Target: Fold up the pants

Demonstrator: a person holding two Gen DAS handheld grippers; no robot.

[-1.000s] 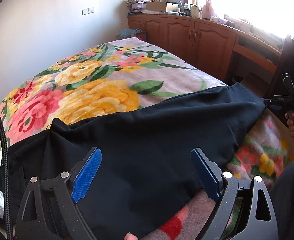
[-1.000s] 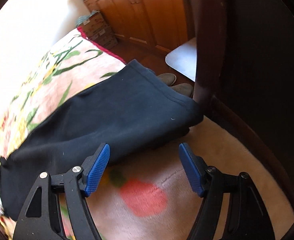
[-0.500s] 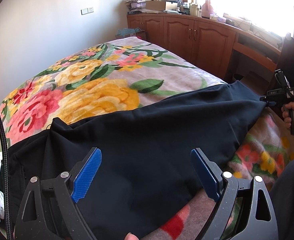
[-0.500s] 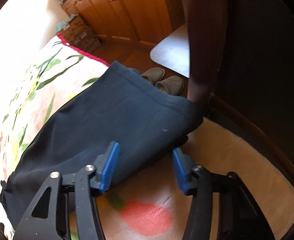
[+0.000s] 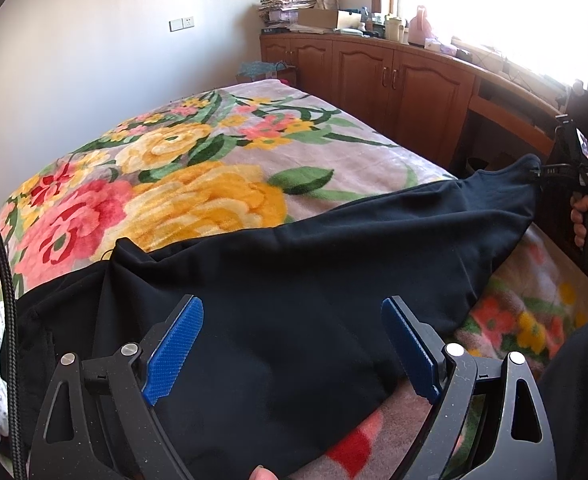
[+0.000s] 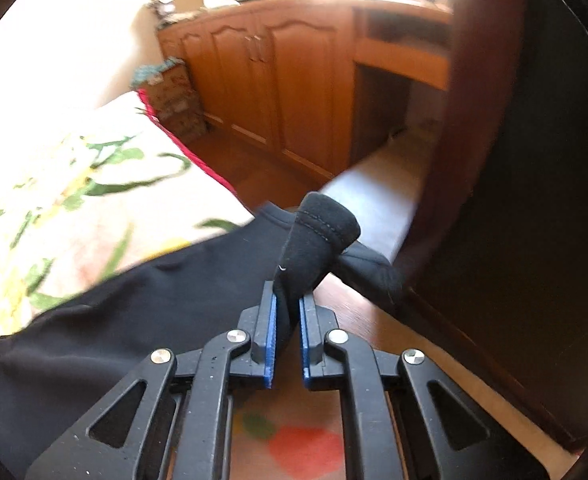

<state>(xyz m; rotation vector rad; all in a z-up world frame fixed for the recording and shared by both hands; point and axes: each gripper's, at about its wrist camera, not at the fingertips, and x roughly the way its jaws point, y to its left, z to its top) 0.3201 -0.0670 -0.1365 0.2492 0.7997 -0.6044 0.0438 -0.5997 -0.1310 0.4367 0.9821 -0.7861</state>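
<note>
Left gripper (image 5: 292, 346): we hold its fingers wide apart, nothing clamped, above the pants' wide end near the bed's near edge.
Pants (image 5: 294, 280): dark, long axis running along that edge, rightward from our left gripper.
Right gripper (image 6: 287, 322): fingers have just closed, pinching the hem, the far right end.
Bed (image 5: 214, 160): floral blanket, soft.
Room: wooden cabinets (image 5: 374, 76) beyond, under a bright window.

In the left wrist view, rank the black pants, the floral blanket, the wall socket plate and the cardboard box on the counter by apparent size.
1-2. Floral blanket and black pants: too close to rank; the pants lie nearer the camera.
3. Cardboard box.
4. Wall socket plate.
</note>
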